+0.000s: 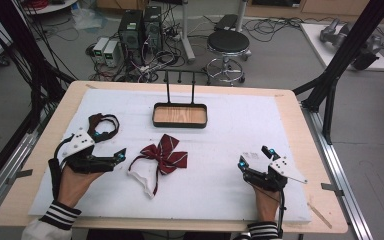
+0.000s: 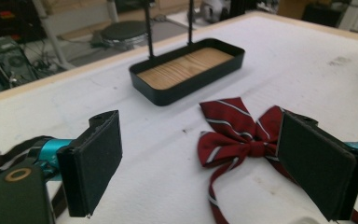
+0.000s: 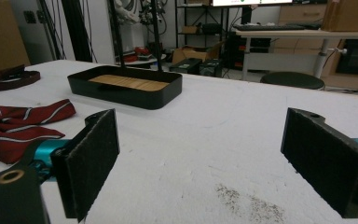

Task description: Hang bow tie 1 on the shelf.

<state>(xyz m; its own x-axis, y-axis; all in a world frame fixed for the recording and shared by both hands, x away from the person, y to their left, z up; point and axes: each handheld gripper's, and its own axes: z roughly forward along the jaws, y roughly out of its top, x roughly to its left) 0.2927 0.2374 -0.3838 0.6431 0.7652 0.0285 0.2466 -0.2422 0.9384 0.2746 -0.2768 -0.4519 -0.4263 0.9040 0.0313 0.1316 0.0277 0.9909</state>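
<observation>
High view: a white pad (image 1: 240,120) covers most of the wooden worktop (image 1: 300,130). A dark red bow tie (image 1: 164,155) with pale stripes lies near the pad's middle, somewhat toward the near edge; its white strap (image 1: 141,178) loops out toward the near edge. A black tray (image 1: 180,115) with a wooden floor sits beyond the bow tie, toward the far edge, two thin black posts rising from its far side. A dark brown band (image 1: 105,125) lies coiled toward the left edge.

The left gripper (image 1: 111,146), held in the person's left hand (image 1: 72,182), rests low over the pad just left of the bow tie, jaws spread wide and holding nothing; its far jaw lies over the band. In the left gripper view the bow tie (image 2: 240,135) lies between the jaws, nearer the right-hand one, which hides part of it; whether that jaw touches the cloth cannot be told. The tray (image 2: 189,70) stands beyond.

The right gripper (image 1: 254,157), held in the right hand (image 1: 266,202), sits toward the near right corner of the pad, well apart from the bow tie, jaws wide and empty. In the right gripper view bare pad (image 3: 223,140) lies between its jaws, with the bow tie (image 3: 16,123) off to the left and the tray (image 3: 126,88) farther back.
</observation>
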